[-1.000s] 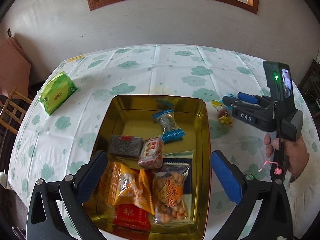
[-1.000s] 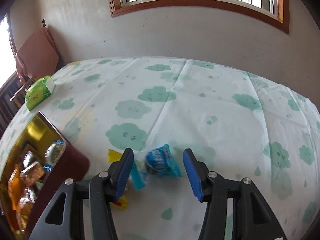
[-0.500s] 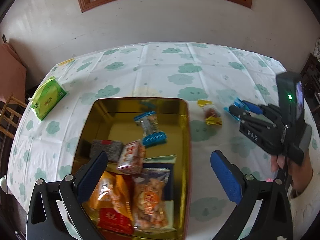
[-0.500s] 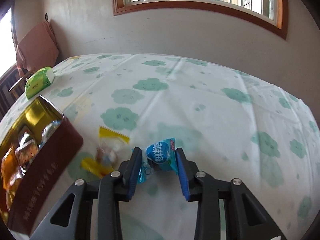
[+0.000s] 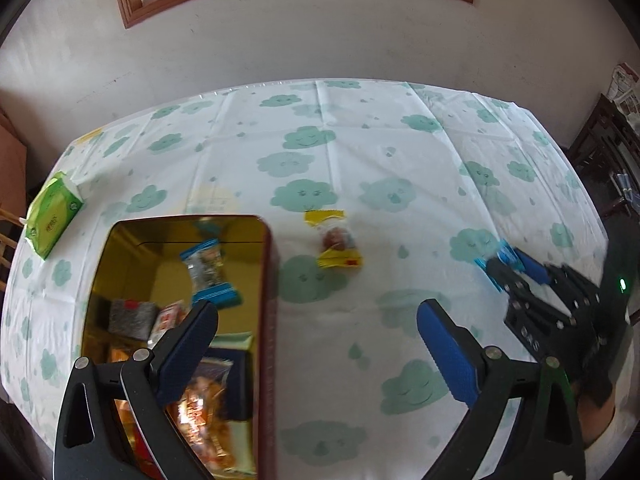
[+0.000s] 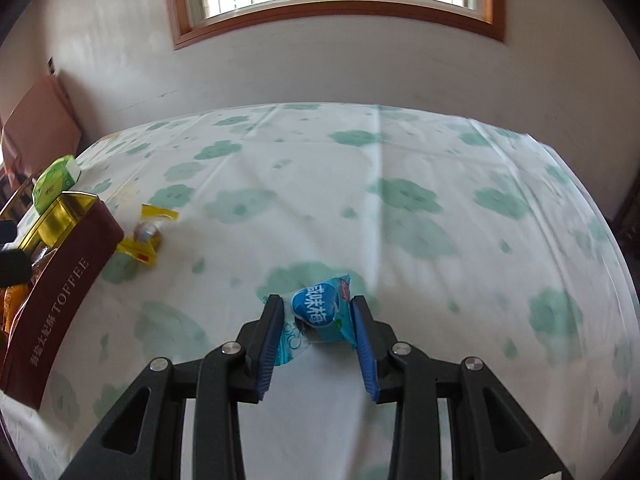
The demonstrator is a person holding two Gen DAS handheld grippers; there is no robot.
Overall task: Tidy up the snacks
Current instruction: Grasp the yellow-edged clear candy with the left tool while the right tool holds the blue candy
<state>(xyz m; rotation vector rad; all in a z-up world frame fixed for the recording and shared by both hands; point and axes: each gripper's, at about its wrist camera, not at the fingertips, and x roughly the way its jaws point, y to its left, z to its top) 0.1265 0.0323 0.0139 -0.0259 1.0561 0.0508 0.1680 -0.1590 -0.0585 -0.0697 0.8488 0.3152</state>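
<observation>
Right gripper: While it pointed down at the surface, its jaws were clamped on the blue plum-candy packet, pinching the wrapper's two sides, likely for a carry to the tin.
Left gripper: Jaws stood wide and empty, straddling the tin's right wall, probably freed for the next pickup.
Toffee tin: Lay at near left, open, already holding several packets.
Yellow-wrapped candy: Lay loose just right of the tin, not yet sorted.
Green tissue pack: Sat at far left, apart.
</observation>
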